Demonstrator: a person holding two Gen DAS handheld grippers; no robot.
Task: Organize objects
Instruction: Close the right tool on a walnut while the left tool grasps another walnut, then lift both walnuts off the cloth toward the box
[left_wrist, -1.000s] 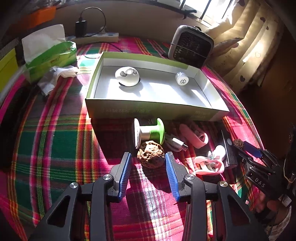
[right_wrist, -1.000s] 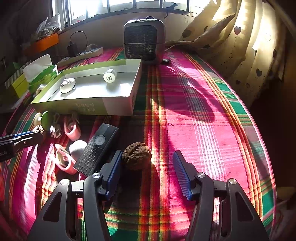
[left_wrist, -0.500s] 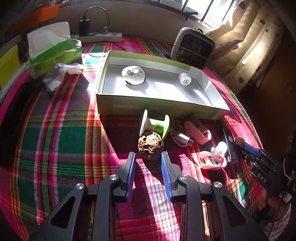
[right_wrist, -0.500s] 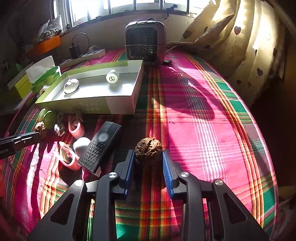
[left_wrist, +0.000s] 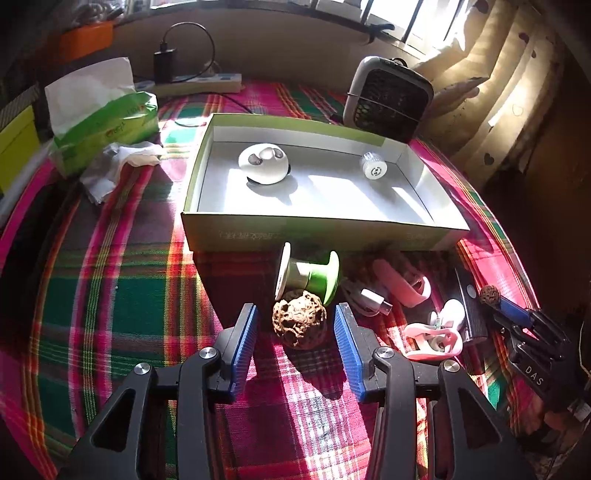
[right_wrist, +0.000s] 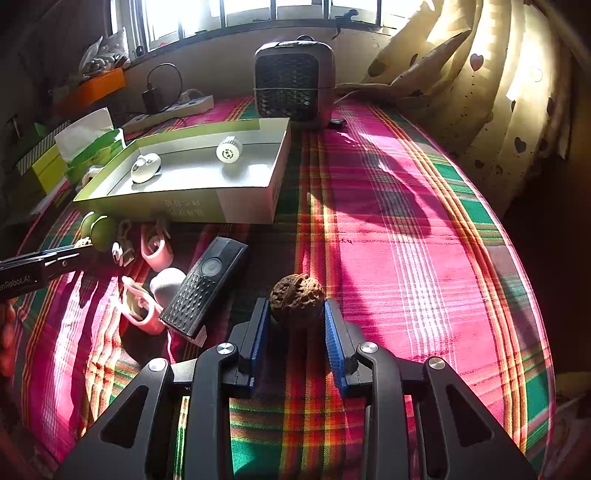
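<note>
**Two walnuts at the jaws, tray partly filled**

A pitted walnut (left_wrist: 300, 319) is seen between the blue pads of the left gripper (left_wrist: 297, 325), resting on the plaid cloth of the table (left_wrist: 110, 280). The jaws are apart, with a gap visible on each side of the shell, so nothing is clamped. Just behind this walnut a green and white spool (left_wrist: 308, 275) lies on its side, touching or nearly touching it.

A second, smoother walnut (right_wrist: 297, 297) is gripped by the right gripper (right_wrist: 297, 317): the jaws are closed against both of its sides, near the fingertips. Whether it is lifted clear of the cloth cannot be told.

The open green-rimmed tray (left_wrist: 321, 234) stands behind the spool. Inside it a white earbud case (left_wrist: 263, 168) lies toward the left and a small white ribbed cap (left_wrist: 373, 166) toward the right, well apart from each other.

In front of the tray, to the right of the spool, a white USB plug (left_wrist: 371, 301), a pink clip (left_wrist: 402, 282) and a second pink clip (left_wrist: 434, 339) are scattered near one another. A black remote (right_wrist: 205, 286) lies beside them, just left of the right gripper.

A small grey fan heater (right_wrist: 295, 83) is placed beyond the tray's far corner, a green tissue pack (left_wrist: 105, 118) to the tray's left, and a power strip (left_wrist: 199, 83) with a black charger by the wall.
</note>
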